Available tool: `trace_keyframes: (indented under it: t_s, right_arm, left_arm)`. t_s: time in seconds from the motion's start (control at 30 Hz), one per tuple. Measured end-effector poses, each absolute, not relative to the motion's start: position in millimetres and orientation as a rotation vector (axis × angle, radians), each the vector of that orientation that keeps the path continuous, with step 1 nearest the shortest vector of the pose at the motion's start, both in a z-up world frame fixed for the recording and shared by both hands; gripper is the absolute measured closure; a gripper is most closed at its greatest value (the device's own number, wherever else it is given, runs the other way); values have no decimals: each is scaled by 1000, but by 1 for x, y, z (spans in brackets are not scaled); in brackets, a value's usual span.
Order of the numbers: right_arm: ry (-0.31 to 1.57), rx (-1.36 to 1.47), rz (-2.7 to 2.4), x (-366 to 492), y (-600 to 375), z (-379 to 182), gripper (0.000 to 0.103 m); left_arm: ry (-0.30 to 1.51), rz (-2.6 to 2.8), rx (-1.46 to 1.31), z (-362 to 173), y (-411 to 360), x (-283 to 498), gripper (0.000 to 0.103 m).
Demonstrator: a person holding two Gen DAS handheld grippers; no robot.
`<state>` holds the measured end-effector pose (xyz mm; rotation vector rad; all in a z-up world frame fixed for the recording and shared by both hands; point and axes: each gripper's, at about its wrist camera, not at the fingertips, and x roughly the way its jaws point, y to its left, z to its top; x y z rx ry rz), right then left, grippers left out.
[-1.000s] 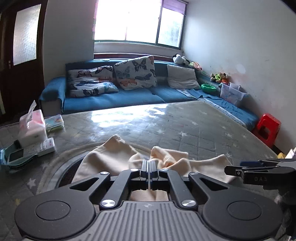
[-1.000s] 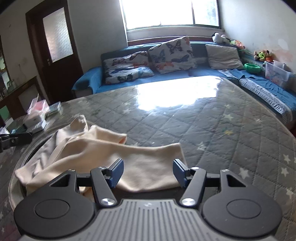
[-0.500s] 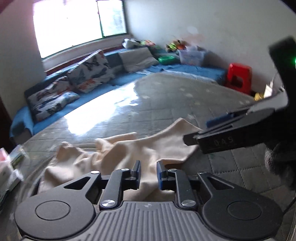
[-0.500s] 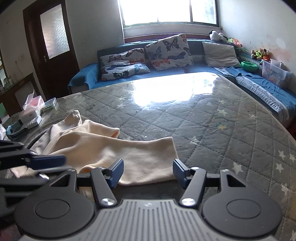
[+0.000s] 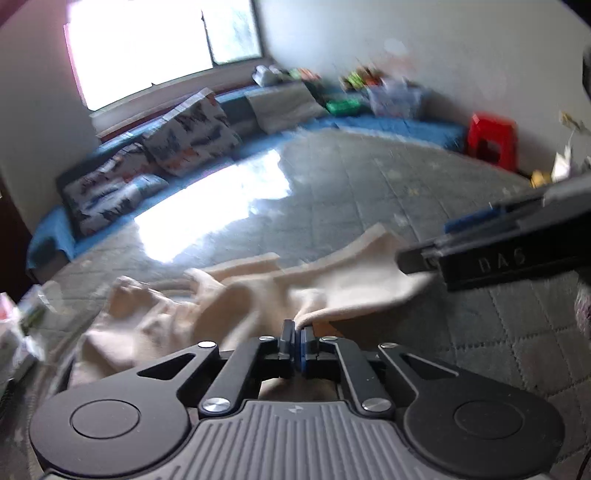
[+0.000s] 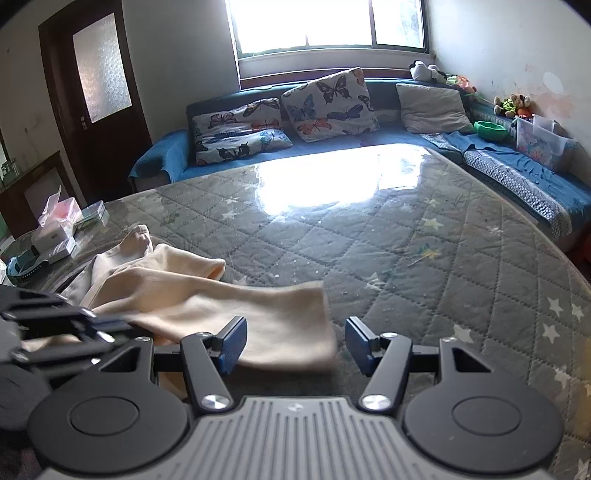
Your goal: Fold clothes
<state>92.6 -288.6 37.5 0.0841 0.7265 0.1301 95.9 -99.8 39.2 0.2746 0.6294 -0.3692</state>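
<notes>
While the left claw has its jaws pressed together on a fold of the cream cloth, the right claw stands wide with nothing between its blue pads. In the left view the pinched fold rises to the jaws from the rumpled heap just ahead; the frame is blurred, so finer creases cannot be made out. The right claw shows there too, reaching in from the right edge, its tip over the cloth's right end; whether it touches cannot be told.

In the right view the cloth lies on the near left part of the bench, a grey quilted cover with stars under a glossy sheet. One flat leg of the cloth runs rightward to a square end that sits just ahead of the gap between the open jaws, nearer the left pad. The left claw shows dark at the left edge, over the bunched part.

Farther left on the bench stands a tissue box. Beyond the bench runs a blue sofa with butterfly cushions, below a bright window. A red stool stands by the right wall.
</notes>
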Motion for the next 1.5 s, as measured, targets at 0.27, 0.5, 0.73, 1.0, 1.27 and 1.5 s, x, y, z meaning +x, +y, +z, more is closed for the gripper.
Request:
trace_keyframes:
  t_s: [0.27,0.5,0.73,1.0,1.27,1.5]
  right_arm:
    - [709,71,165,85,-273,45,43]
    - [704,24,246,87,-239,51,43]
    - [716,-33,312,105,-203,51,43]
    - [783,-103,292,139,-188,29,44]
    - [821,-110,274,172,-186,11,51]
    - [820,-65,283,187,-182,7,67]
  left_arm:
    - [530,-153,42,85,-16,68,100]
    - [472,38,-103,107,72,15,100]
    - [528,148,-178,90,133,-25,100]
    - [622,130,-185,67,147,-19,96]
    - [661,115,-162,50,150,0,55]
    - [716,62,-170,36,152,14,86]
